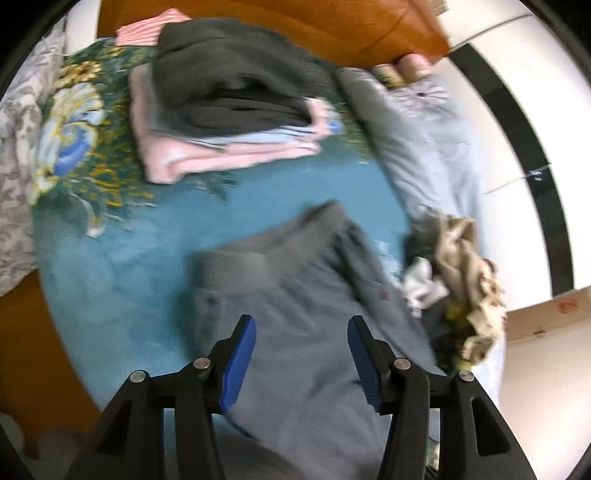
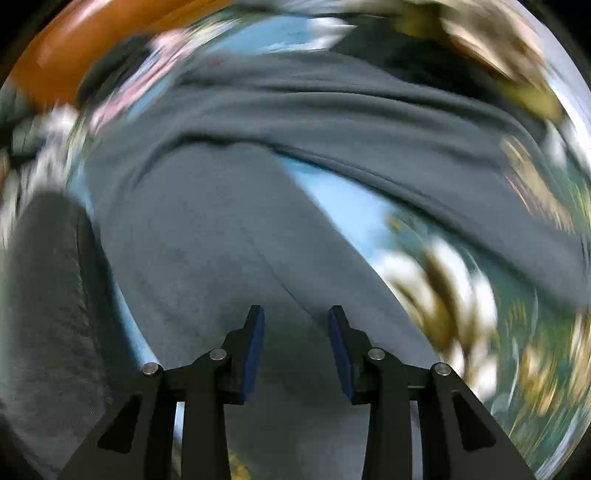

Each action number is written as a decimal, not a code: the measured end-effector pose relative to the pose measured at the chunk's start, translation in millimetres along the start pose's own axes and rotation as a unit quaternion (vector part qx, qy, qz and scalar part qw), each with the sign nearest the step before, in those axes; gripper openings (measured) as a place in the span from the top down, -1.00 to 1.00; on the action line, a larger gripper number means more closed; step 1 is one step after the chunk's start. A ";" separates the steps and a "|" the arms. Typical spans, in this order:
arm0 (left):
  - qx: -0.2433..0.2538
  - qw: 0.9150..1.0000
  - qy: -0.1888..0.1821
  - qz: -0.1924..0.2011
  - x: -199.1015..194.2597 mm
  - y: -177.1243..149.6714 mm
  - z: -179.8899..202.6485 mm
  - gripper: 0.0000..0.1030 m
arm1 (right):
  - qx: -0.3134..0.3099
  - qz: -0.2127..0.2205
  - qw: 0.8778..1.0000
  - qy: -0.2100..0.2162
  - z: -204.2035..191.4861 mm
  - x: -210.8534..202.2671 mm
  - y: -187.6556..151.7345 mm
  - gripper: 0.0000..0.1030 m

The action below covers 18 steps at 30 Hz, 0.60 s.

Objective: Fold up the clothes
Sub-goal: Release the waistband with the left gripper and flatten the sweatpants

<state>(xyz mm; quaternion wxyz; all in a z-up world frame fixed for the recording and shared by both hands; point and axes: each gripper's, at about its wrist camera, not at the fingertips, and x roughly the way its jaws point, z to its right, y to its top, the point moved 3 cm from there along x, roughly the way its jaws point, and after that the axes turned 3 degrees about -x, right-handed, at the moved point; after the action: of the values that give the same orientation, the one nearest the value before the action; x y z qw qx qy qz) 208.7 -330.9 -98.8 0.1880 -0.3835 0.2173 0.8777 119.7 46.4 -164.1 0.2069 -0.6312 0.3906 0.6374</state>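
A grey garment [image 1: 295, 295] lies spread on a teal flowered bedspread [image 1: 122, 258]. My left gripper [image 1: 301, 325] hovers above its near part, blue pads apart and nothing between them. In the right wrist view the same grey garment [image 2: 229, 229] fills most of the blurred picture, with long folds across its far side. My right gripper [image 2: 297, 314] points down at it, jaws apart, no cloth pinched between the pads. A stack of folded clothes [image 1: 229, 122], dark grey on top of pink and light blue, sits at the far side of the bed.
A crumpled heap of beige and white clothes [image 1: 458, 273] lies at the right of the grey garment. A pale grey pillow [image 1: 424, 140] lies behind it, an orange headboard [image 1: 332, 26] beyond. A grey patterned quilt [image 1: 18, 147] hangs at the left. A cardboard box [image 1: 550, 314] stands far right.
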 end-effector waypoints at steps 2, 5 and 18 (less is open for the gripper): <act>0.006 1.000 -0.017 -0.004 6.8 -12.6 12.1 -0.09 | -0.025 -0.010 1.000 0.003 -4.9 11.6 6.4 0.29; 0.011 0.999 -0.028 -0.018 25.0 -29.5 24.1 -0.09 | -0.048 -0.027 0.998 0.008 -7.3 25.9 10.4 0.29; -0.029 0.999 -0.020 -0.034 51.3 -49.0 10.7 -0.09 | -0.022 0.031 0.998 0.052 7.2 -18.4 8.3 1.00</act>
<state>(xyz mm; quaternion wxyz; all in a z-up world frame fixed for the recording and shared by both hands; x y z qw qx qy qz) 194.1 -276.0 -142.6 0.2103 -0.3787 0.1746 0.8842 111.0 51.1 -145.1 0.1523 -0.6556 0.4058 0.6184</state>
